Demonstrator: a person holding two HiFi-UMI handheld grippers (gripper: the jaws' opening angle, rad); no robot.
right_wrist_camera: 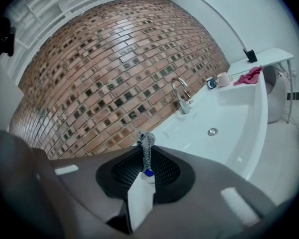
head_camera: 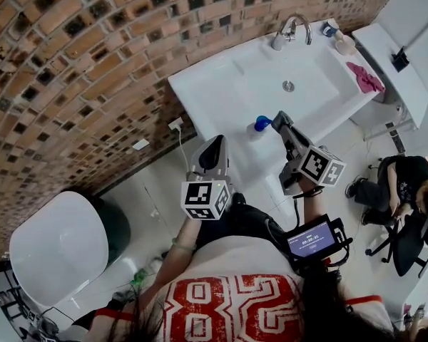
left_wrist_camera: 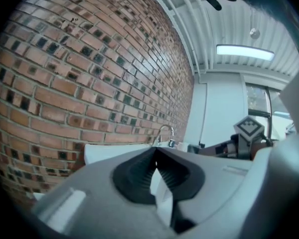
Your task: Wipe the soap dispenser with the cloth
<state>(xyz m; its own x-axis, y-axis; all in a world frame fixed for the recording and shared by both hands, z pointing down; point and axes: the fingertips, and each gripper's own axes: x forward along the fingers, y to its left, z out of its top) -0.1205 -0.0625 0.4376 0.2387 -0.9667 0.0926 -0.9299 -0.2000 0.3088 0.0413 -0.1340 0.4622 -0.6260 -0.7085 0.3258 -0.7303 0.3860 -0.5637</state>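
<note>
One grey cloth (right_wrist_camera: 146,140), pinched by right gripper (right_wrist_camera: 145,158), just beside soap dispenser (head_camera: 261,124).

The white sink (head_camera: 221,98) is open across its whole bowl, so there is free passage from the front rim to the tap (head_camera: 294,27) — but the brick wall (head_camera: 78,70) closes in right behind it. The far right corner is crowded with a pale bottle (head_camera: 344,43) and a pink rag (head_camera: 365,77) on the rim, with a white shelf (head_camera: 406,91) just beyond. At the front rim a blue-capped bottle (head_camera: 261,123) stands just beside the right gripper (head_camera: 278,120), clamped on a grey cloth (right_wrist_camera: 146,141).
</note>
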